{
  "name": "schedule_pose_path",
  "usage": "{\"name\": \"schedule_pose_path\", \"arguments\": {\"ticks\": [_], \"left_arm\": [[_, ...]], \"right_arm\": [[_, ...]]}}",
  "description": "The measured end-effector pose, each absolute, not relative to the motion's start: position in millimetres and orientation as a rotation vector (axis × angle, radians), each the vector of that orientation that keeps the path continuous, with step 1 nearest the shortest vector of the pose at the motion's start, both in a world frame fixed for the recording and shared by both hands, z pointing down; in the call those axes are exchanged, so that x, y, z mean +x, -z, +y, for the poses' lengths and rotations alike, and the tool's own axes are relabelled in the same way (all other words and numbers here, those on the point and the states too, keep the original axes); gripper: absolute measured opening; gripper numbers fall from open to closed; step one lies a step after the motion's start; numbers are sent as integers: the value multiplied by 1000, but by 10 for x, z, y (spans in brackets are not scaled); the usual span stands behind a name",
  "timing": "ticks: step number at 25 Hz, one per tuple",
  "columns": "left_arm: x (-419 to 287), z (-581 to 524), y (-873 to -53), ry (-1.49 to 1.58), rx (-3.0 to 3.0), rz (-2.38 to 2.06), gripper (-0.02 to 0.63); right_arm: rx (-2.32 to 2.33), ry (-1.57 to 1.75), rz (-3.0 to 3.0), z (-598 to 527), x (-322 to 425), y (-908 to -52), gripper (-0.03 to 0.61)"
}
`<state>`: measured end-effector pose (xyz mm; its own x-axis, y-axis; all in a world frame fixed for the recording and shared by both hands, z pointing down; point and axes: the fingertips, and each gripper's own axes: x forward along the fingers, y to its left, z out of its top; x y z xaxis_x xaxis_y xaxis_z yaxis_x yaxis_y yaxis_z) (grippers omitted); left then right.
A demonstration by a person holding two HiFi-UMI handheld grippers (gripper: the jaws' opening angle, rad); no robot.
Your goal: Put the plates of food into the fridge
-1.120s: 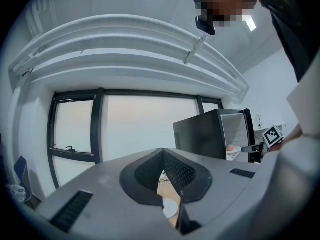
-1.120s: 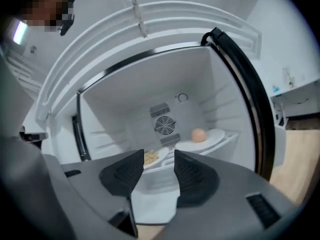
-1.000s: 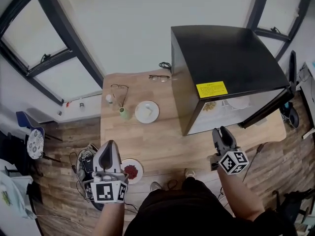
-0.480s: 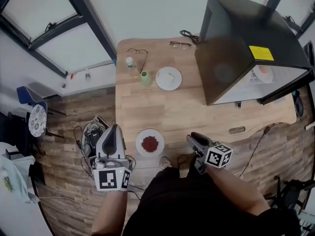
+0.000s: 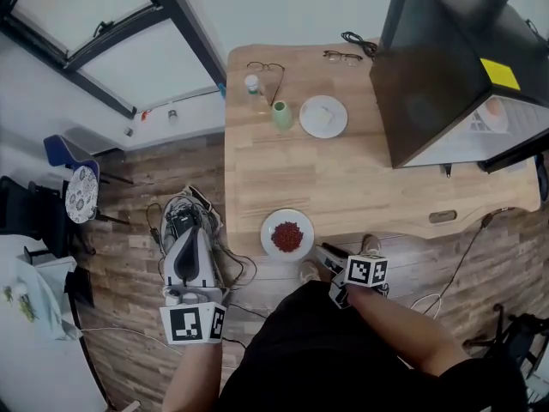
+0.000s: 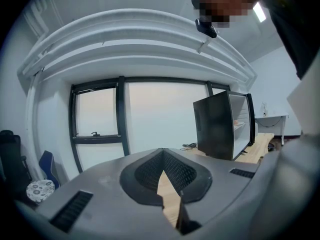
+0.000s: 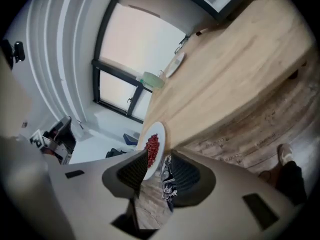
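A white plate of red food (image 5: pixel 287 235) (image 7: pixel 152 148) lies at the near edge of the wooden table (image 5: pixel 360 178). My right gripper (image 5: pixel 319 250) (image 7: pixel 159 160) hovers just right of it, at the table's edge. It is open, and the plate's rim sits in front of its left finger without being pinched. A second plate with white food (image 5: pixel 323 116) sits farther back. The black fridge (image 5: pixel 463 67) (image 6: pixel 220 124) stands open at the right with food on its shelves. My left gripper (image 5: pixel 190 230) (image 6: pixel 163 156) is shut and empty, held over the floor left of the table.
A green cup (image 5: pixel 282 115) (image 7: pixel 152 80), a small bottle (image 5: pixel 251 84) and two pairs of glasses (image 5: pixel 345 56) lie at the table's back. Cables and a device (image 5: pixel 184 217) sit on the floor under my left gripper. The fridge door (image 5: pixel 515 157) swings out at the right.
My right gripper has come away from the fridge front, down and left to the near table edge beside the red food plate. The view has shifted left. The left gripper stays shut.
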<state>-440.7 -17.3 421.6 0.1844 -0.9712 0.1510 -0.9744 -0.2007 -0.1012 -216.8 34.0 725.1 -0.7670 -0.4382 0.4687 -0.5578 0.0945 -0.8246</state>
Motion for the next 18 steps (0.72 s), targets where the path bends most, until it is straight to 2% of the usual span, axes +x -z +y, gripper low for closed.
{"name": "schedule_pose_path", "arguments": {"ticks": [9,13,18], "left_arm": [[-4674,-16,-4188,-346,2355,-2052,3],[-4701,16,-4193,-346,2344,-2065,3],[-4692,-20,-4148,-318,2341,-2071,3]], "right_arm": [[895,-1868,-2241,301,-2689,-7431,152],[895,-1885,-2253,248,-2696,-7381,44],[916,-1876,-2288,205,-2558,-7155,31]]}}
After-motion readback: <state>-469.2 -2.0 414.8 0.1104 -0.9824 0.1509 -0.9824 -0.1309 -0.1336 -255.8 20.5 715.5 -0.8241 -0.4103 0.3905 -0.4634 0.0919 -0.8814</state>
